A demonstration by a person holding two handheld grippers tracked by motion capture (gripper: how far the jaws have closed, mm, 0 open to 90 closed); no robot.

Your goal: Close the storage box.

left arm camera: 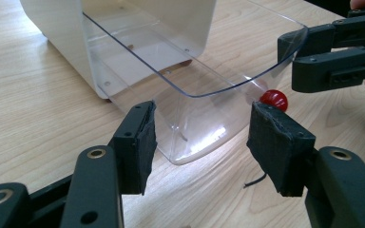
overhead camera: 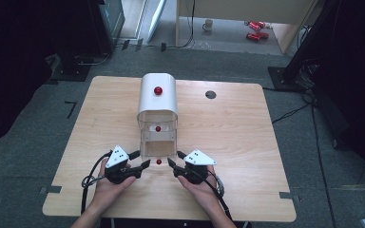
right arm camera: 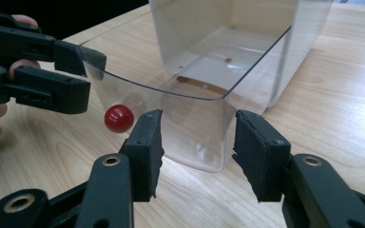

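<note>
Flanking the near end of a clear plastic drawer point(overhead camera: 158, 142), both sets of jaws stand well apart and hold nothing. The left gripper point(overhead camera: 139, 161) sits at the drawer's 8 o'clock corner, the right gripper point(overhead camera: 177, 159) at its 4 o'clock corner. A glossy red knob point(overhead camera: 158, 162) fronts the drawer at 6 o'clock. The drawer looks empty, pulled out of a rounded white cabinet point(overhead camera: 158, 97) on the pale wood-grain tabletop point(overhead camera: 237, 142).
</note>
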